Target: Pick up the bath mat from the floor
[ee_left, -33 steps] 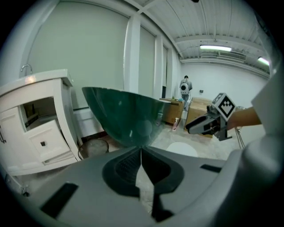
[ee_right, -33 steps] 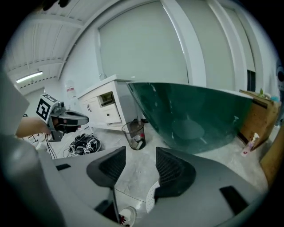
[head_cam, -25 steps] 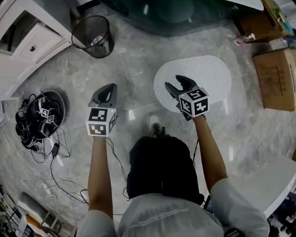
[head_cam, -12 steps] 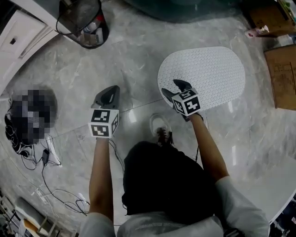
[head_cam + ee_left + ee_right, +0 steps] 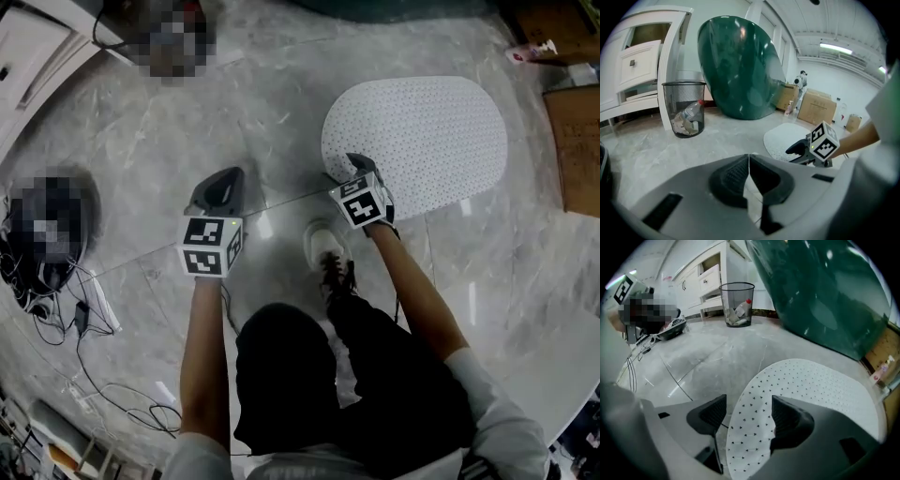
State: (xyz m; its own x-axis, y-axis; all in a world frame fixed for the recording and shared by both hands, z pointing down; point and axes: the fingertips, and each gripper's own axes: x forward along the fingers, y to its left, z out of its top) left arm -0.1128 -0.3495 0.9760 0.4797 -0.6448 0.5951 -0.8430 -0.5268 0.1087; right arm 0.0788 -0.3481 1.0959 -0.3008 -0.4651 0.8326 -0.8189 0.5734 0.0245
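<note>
The white oval bath mat [image 5: 417,131] with small dots lies flat on the grey marble floor. My right gripper [image 5: 345,171] hangs low over its near left edge. In the right gripper view the bath mat [image 5: 811,390] runs up between the jaws of the right gripper [image 5: 747,411]. Those jaws are opening, and the pads stand apart from the mat on either side. My left gripper [image 5: 223,186] is held over bare floor to the left of the mat. Its pads meet with nothing between them, as the left gripper [image 5: 749,174] shows in its own view.
A wire waste bin [image 5: 684,108] with rubbish stands by a white cabinet [image 5: 637,61]. A large dark green rounded object [image 5: 740,65] rises behind the mat. Cardboard boxes [image 5: 574,141] sit at the right. Cables [image 5: 84,309] trail on the floor at the left. The person's shoe [image 5: 326,248] is just short of the mat.
The right gripper has gone down and left to the mat's near left edge, and its jaws have spread wider. The head view has shifted forward. The left gripper has hardly moved.
</note>
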